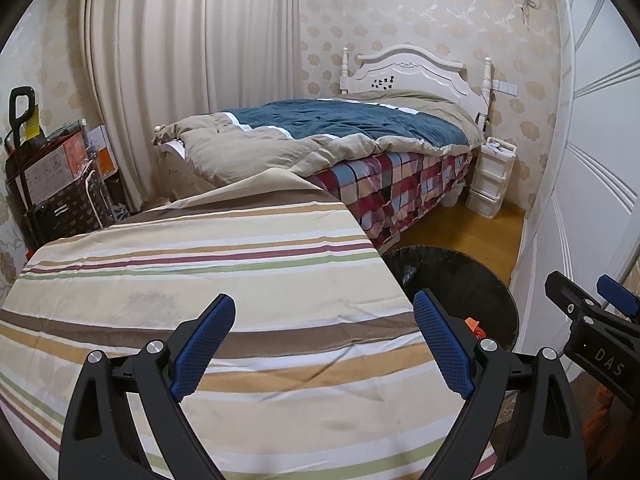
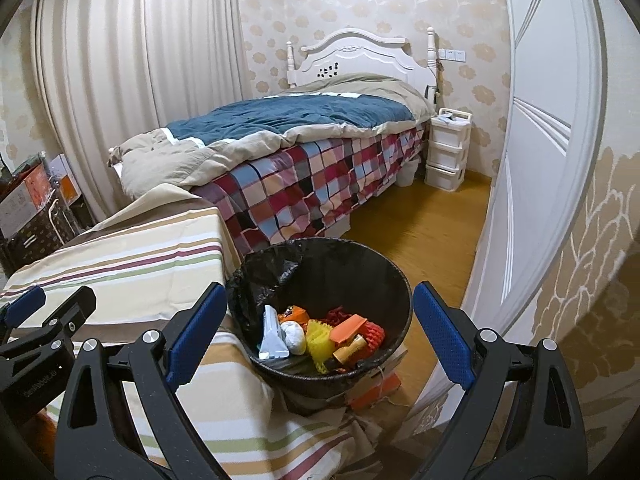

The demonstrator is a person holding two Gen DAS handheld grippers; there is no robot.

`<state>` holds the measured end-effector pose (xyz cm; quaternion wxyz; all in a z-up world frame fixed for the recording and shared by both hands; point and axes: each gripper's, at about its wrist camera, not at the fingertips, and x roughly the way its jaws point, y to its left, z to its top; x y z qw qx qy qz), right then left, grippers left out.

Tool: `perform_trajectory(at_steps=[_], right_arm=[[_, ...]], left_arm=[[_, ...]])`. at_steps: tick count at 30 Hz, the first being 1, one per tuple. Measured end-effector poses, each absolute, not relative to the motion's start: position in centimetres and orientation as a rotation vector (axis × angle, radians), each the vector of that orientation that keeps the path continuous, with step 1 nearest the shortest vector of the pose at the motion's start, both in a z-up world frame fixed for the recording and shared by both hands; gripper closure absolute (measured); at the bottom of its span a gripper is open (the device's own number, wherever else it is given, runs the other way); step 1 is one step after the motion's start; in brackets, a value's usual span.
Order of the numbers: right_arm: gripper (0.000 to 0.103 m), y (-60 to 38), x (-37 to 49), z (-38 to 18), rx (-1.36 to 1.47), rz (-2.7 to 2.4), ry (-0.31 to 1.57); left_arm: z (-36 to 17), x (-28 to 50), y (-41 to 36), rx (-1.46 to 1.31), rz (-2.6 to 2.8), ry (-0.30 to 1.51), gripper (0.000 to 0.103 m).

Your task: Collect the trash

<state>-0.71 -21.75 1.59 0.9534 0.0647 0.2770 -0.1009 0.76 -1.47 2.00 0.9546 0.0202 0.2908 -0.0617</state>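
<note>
A black bin (image 2: 396, 288) lined with a black bag stands on the floor beside a table covered by a striped cloth (image 2: 132, 264). Inside lie several pieces of trash: a silver wrapper (image 2: 273, 336), a white wad (image 2: 294, 335), yellow foam net (image 2: 319, 340) and orange and red bits (image 2: 348, 330). My right gripper (image 2: 320, 340) is open and empty, hovering over the bin. My left gripper (image 1: 324, 350) is open and empty above the striped cloth (image 1: 200, 264); the bin (image 1: 460, 280) is to its right. The right gripper's body (image 1: 592, 332) shows at the left view's right edge.
A bed with a blue and beige quilt (image 2: 288, 124) and checked sheet stands behind the table. A white drawer unit (image 2: 446, 148) is by the headboard. A white door (image 2: 548, 160) is on the right, boxes and a cart (image 1: 52, 176) on the left, curtains behind.
</note>
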Motion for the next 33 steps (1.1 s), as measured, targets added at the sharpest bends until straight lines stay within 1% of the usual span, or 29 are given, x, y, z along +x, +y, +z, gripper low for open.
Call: perform_trajectory(at_steps=[33], right_arm=[[0.011,-20.6,-1.4,1.9,0.113,-0.186,0.557]], left_arm=[[2.3,0.2,-0.6,0.032,-0.116,0.575,0.013]])
